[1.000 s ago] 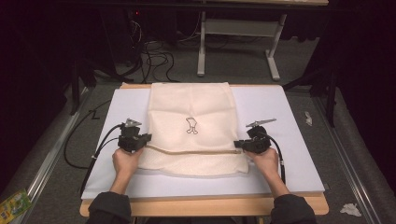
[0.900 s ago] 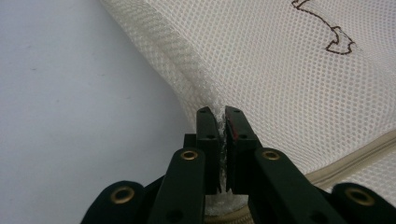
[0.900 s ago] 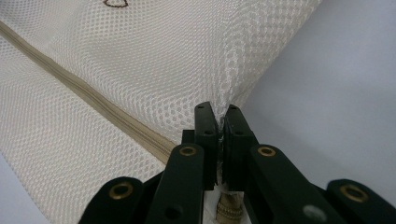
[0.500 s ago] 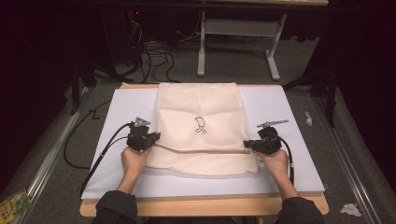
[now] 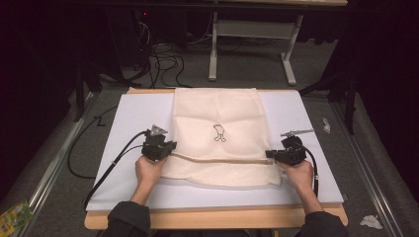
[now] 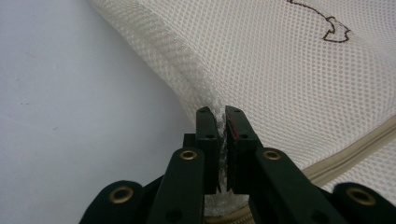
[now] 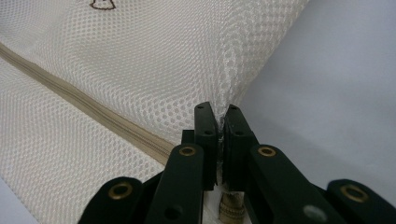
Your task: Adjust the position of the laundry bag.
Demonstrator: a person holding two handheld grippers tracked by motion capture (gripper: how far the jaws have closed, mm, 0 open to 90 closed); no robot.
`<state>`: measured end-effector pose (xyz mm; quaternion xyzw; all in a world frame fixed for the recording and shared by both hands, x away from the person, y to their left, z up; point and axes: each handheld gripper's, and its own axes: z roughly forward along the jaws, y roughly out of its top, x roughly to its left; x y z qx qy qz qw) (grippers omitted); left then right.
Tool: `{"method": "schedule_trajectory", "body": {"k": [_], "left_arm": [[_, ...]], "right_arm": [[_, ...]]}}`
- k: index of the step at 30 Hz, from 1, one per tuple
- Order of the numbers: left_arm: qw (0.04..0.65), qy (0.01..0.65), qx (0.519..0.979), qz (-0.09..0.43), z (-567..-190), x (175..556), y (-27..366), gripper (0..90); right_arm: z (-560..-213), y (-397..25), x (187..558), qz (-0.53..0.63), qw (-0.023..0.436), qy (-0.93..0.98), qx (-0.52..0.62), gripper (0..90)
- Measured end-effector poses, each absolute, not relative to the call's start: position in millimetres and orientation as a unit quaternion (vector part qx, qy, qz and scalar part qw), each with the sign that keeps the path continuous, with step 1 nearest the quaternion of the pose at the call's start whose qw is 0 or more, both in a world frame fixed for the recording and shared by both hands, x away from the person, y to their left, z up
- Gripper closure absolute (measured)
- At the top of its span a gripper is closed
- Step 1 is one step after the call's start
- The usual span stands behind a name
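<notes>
A cream mesh laundry bag with a small dark embroidered mark lies flat along the middle of the white table mat, its beige zipper running across near the person's side. The left gripper pinches the bag's left edge at the zipper line, jaws pressed together on mesh. The right gripper likewise clamps the right edge.

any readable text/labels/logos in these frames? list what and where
No readable text in any view.
Mesh bag: a small dark embroidered motif, a drawn figure rather than letters; cropped at the frame edge in both gripper views.
Green-yellow wrapper on the floor at bottom left: printed, but too small and blurred to read.
Left gripper and right gripper: no markings legible on the black jaws.
</notes>
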<state>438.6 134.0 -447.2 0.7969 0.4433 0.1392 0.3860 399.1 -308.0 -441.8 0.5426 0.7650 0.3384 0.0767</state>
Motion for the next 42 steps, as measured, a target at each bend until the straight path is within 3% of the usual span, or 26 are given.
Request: {"method": "schedule_trajectory", "body": {"k": [16,22,23,25,34,42], "left_arm": [[0.365,0.434,0.809,0.154,-455,431,134,80.2],[0.375,0.429,0.805,0.164,-451,424,139,67.1],[0.378,0.43,0.803,0.164,-451,423,141,60.2],[0.376,0.429,0.806,0.161,-452,418,144,54.9],[0.345,0.416,0.825,0.164,-467,412,134,47.6],[0.342,0.418,0.823,0.176,-475,410,128,46.0]], "right_arm": [[-446,-307,402,0.324,0.069,0.771,0.544,85.2],[-448,-307,403,0.32,0.062,0.77,0.548,82.7],[-448,-307,404,0.319,0.06,0.771,0.548,80.2],[-449,-307,405,0.317,0.054,0.77,0.551,76.4],[-451,-307,408,0.282,0.031,0.766,0.576,52.1],[-453,-301,410,0.273,0.018,0.77,0.577,50.7]]}}
